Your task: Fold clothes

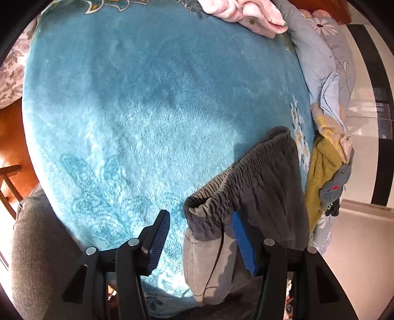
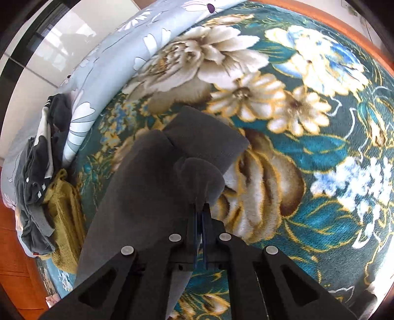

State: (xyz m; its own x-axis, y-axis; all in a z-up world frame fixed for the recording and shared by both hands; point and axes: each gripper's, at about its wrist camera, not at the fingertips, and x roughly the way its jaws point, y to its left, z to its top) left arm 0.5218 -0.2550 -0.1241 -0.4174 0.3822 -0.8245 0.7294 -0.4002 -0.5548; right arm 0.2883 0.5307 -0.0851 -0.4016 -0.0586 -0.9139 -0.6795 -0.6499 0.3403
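The dark grey corduroy trousers with a gathered elastic waistband (image 1: 248, 182) lie along the right side of the plush teal blanket with floral print (image 1: 147, 110), which covers the bed. In the left wrist view the waistband runs slantwise, from near the left gripper (image 1: 202, 243) up towards the blanket's right edge, and a pale grey pocket lining (image 1: 209, 265) hangs turned out below it. The left gripper's blue ribbed pads stand wide apart; the right pad lies against the cloth just under the waistband, the left pad over bare blanket, so nothing is clamped.

In the right wrist view the trousers (image 2: 147, 187) run lengthwise away from the right gripper (image 2: 202, 209), the far end squared off over the big cream flowers. This gripper's pads are pressed together on a bunched fold of the grey cloth.

Left of the trousers the blanket is broad and bare. To their right, at the bed's edge, sit a mustard-yellow knitted garment (image 1: 320, 172), a dark grey crumpled garment (image 2: 37, 172) and a pale blue flowered quilt (image 1: 327, 64). A pink fleece garment (image 1: 246, 14) shows only in the left view, at the far end.
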